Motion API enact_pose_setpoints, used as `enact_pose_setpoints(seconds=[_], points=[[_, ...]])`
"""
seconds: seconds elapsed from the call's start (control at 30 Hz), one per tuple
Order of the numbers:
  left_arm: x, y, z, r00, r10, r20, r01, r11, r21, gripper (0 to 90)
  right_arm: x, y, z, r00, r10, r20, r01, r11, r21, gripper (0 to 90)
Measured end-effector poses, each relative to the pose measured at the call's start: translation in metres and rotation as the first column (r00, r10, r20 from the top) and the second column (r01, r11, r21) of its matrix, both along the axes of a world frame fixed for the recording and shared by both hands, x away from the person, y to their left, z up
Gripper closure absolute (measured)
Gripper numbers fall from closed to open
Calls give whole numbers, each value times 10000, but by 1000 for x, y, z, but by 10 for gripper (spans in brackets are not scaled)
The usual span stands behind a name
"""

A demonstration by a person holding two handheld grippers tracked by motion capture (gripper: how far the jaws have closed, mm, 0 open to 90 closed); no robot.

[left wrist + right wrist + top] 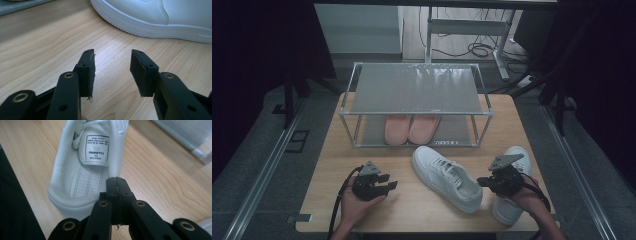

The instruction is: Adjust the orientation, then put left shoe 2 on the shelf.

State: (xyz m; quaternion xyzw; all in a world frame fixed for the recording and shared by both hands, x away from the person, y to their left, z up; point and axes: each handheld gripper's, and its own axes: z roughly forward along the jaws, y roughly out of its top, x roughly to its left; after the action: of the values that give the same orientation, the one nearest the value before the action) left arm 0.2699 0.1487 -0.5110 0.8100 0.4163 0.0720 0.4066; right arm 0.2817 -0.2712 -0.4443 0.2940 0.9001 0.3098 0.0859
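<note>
Your right gripper [482, 181] has its jaws pressed flat together with nothing between them, just beside the heel of the white sneaker [447, 178] that lies at an angle across the middle of the wooden table [327, 165]; in the right gripper view the tips sit right at the sneaker's heel collar [82, 165], though contact cannot be told. Your left gripper [388, 185] rests near the front left, its jaws spread apart over bare wood, well short of that sneaker's sole. A second white sneaker [512, 200] lies under your right hand. Behind them stands a two-tier metal rack [414, 90], a pink pair of slippers [411, 128] on its lower shelf.
</note>
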Motion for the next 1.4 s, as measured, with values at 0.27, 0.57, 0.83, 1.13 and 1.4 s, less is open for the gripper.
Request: enact_pose_setpoints(seconds=[0.27, 0.57, 0.83, 1.13, 1.4], points=[[0, 1, 0, 10000, 29, 16, -28, 10000, -22, 553, 2, -2, 0, 9999, -126, 109, 124, 9997, 190, 895], [0, 1, 0, 10000, 33, 18, -33, 10000, -34, 553, -2, -9, 10, 9969, -527, 577, 467, 9938, 1012, 895], [-1, 1, 0, 10000, 53, 20, -53, 10000, -48, 553, -6, -6, 14, 9951, -640, 753, 521, 9873, 1501, 889], [0, 0, 0, 10000, 11, 8, -11, 10000, -76, 550, -8, 12, 16, 9956, -347, 870, 197, 9857, 1676, 826], [-2, -1, 1, 10000, -12, 37, 12, 9999, -111, 548, -7, 29, 15, 9956, -167, 925, 32, 9896, 1436, 707]])
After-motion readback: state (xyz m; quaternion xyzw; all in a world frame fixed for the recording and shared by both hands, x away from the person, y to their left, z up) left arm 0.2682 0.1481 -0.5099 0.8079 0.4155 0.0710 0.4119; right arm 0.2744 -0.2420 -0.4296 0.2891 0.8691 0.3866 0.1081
